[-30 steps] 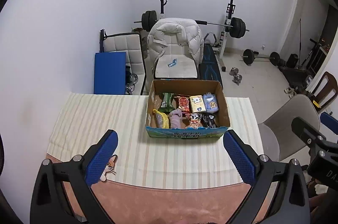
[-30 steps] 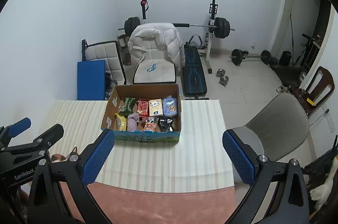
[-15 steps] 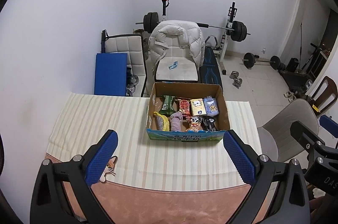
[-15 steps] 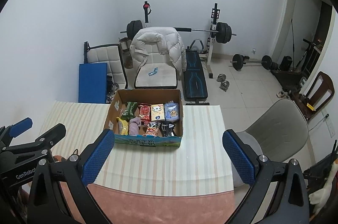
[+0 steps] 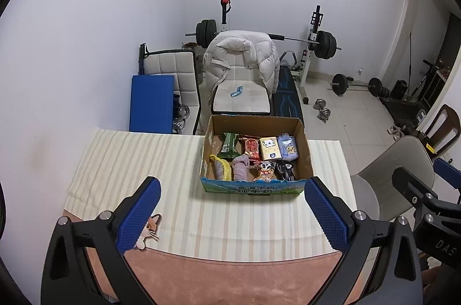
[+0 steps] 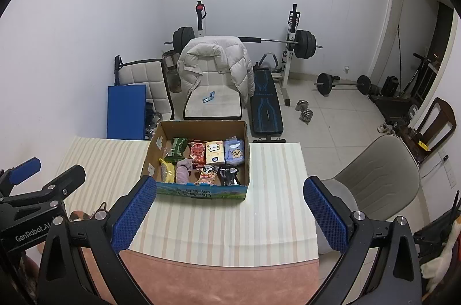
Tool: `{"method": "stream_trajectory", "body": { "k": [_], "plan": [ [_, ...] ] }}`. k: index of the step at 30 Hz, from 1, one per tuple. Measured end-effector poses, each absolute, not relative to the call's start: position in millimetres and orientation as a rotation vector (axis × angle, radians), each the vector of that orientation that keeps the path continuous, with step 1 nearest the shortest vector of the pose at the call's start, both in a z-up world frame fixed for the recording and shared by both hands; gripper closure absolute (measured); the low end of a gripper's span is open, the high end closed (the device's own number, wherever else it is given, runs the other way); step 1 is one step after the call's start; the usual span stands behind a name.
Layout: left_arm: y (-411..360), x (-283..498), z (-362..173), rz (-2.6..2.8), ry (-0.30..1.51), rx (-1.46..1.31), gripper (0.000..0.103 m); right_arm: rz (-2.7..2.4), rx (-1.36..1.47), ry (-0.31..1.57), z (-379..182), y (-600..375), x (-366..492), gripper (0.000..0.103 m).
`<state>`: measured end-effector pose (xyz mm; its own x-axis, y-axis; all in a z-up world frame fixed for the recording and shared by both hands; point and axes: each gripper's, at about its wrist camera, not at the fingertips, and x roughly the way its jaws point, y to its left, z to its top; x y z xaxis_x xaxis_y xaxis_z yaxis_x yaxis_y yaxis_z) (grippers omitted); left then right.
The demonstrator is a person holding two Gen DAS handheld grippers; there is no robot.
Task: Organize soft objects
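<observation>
A cardboard box sits on the striped cloth at the table's far side. It holds several soft packets and rolled socks: green, red, yellow and blue packs at the back, a yellow pouch, a pink roll and a dog-print pack in front. My left gripper is open and empty, well short of the box. My right gripper is open and empty, also short of the box. A small cat-face item lies by the left gripper's left finger.
The striped cloth covers most of the table, with a pink mat along the near edge. A grey chair stands to the right of the table. A chair with a white jacket, a blue pad and weight equipment stand behind.
Both grippers have risen and pulled back slightly, so the box and table look smaller and lower in both views. Both stay open and empty.
</observation>
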<state>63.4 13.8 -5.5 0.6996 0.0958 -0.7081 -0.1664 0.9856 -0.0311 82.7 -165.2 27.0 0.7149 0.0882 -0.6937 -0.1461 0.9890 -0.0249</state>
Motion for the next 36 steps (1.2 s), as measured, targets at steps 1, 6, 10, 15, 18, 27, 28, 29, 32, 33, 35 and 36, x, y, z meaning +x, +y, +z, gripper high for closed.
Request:
{"method": "stream_trajectory", "body": {
  "k": [1,6,10,15,18,27,28,29,32,33,35,36],
  "plan": [
    [13.4,63.1,-5.0,0.146,0.780,-0.094,0.001,0.130,-0.080,0.763,27.3,-166.1,83.0,0.000],
    [13.3,62.9,-4.1,0.148,0.779,-0.094,0.001,0.125,-0.079,0.762,27.4,-169.0,82.7,0.000],
    [12.5,62.7,-1.7,0.150,0.776,-0.100,0.001,0.124,-0.079,0.763,27.6,-170.8,82.3,0.000],
    [12.1,62.2,-0.9,0.150,0.775,-0.098,0.001,0.122,-0.084,0.760,28.6,-172.3,82.8,0.000],
    [12.2,61.5,0.1,0.150,0.775,-0.099,0.001,0.122,-0.083,0.760,28.3,-171.6,83.1,0.000],
    [12.7,61.8,0.0,0.152,0.776,-0.100,0.001,0.122,-0.090,0.757,30.0,-171.8,85.4,0.000],
    [13.3,62.2,-0.3,0.151,0.779,-0.101,0.001,0.121,-0.091,0.758,29.9,-172.0,86.2,0.000],
    [12.9,62.0,0.1,0.151,0.780,-0.101,0.001,0.121,-0.092,0.759,30.2,-172.3,86.6,0.000],
    [13.1,62.2,-0.2,0.149,0.782,-0.102,0.001,0.121,-0.096,0.760,31.6,-172.7,87.8,0.000],
    [13.0,61.8,0.0,0.149,0.781,-0.102,0.001,0.121,-0.098,0.761,31.8,-172.5,87.8,0.000],
    [13.2,61.8,0.1,0.149,0.781,-0.101,0.001,0.119,-0.100,0.759,32.1,-173.4,88.1,0.000],
    [13.2,62.0,-0.5,0.149,0.781,-0.102,0.001,0.118,-0.102,0.757,32.2,-173.5,87.9,0.000]
  ]
}}
